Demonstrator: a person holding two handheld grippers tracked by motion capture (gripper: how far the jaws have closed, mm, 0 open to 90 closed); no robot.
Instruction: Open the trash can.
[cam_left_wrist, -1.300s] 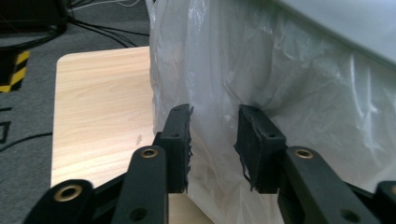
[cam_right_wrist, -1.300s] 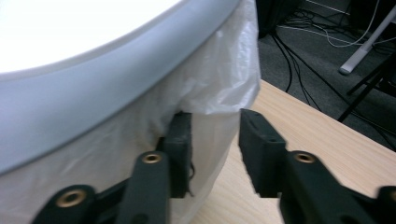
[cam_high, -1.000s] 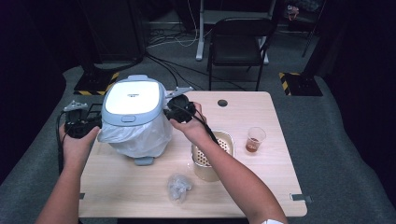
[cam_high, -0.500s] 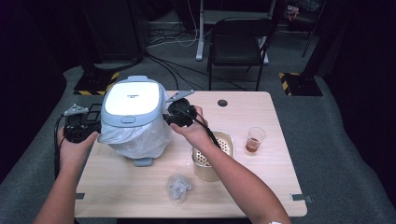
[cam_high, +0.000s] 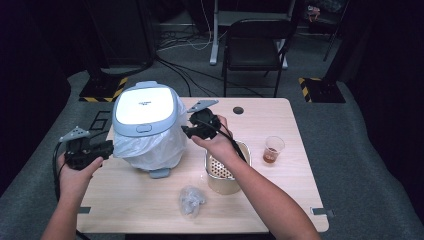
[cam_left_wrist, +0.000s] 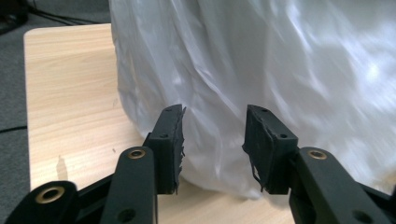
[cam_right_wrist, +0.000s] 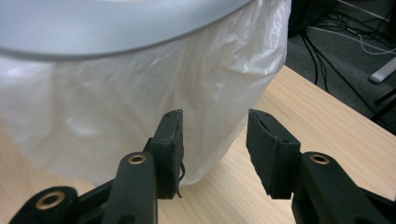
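Left of centre, the white plastic bin bag (cam_high: 150, 147) hangs free; left gripper (cam_left_wrist: 212, 140) and right gripper (cam_right_wrist: 214, 144) jaws, just opening, stand apart and empty.

In the high view the left gripper (cam_high: 102, 148) sits at the lower left of the frame, gripped by the left hand (cam_high: 75, 172), whose forearm rises from the bottom edge. The right gripper (cam_high: 189, 131) sits near the middle of the frame, held by the right hand (cam_high: 216, 141); that forearm runs in a long diagonal from the bottom right. Both grippers point inward, toward each other. In each gripper view the two black jaws stand apart with a clear gap and nothing pinched between them; both pairs have just been opening.
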